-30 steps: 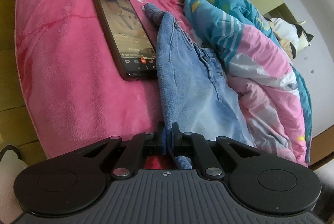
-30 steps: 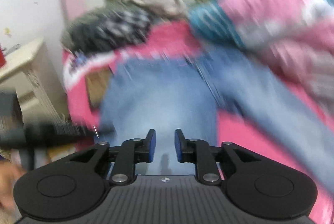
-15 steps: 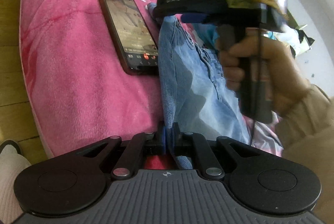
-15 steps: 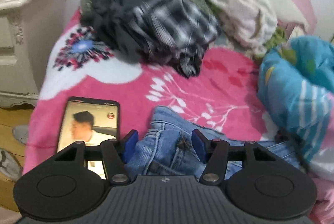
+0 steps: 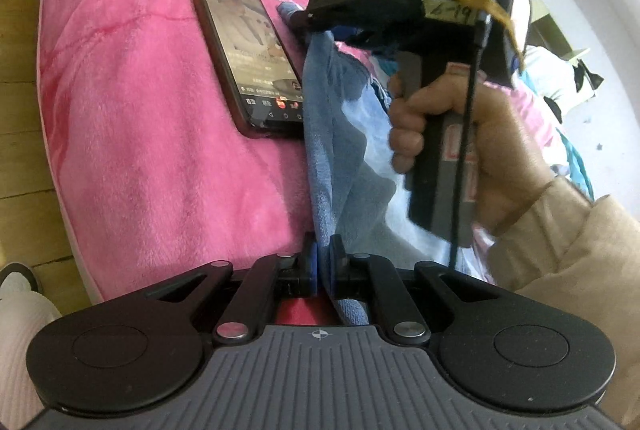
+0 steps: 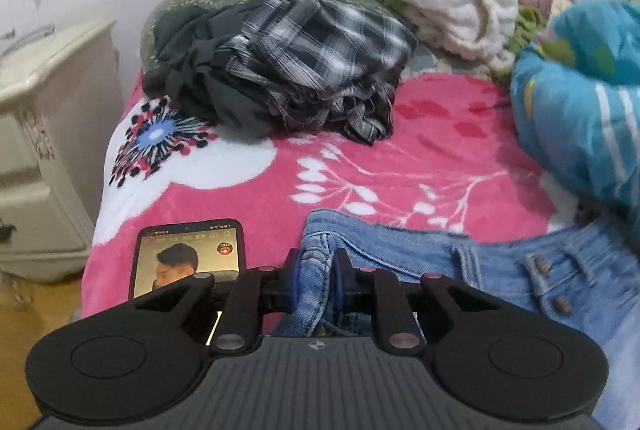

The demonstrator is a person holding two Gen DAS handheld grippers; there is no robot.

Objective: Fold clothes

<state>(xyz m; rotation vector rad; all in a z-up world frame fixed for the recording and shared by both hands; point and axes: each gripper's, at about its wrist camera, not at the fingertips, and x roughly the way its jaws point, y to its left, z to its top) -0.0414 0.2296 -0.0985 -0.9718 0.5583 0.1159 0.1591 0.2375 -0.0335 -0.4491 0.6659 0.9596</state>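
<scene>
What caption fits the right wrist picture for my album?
Right gripper jaws pinch the blue jeans beside a phone on the pink blanket.

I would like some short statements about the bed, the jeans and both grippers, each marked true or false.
1. The right gripper is shut on the jeans. True; its jaws have just been closing on a fold of denim.
2. The phone lies on top of the jeans. False; it lies beside them on the blanket.
3. The left gripper is wide open. False; it is shut on the jeans' edge.
4. The phone's screen is lit. True.
5. The plaid garment lies folded on the nightstand. False; it is crumpled on the bed.
</scene>
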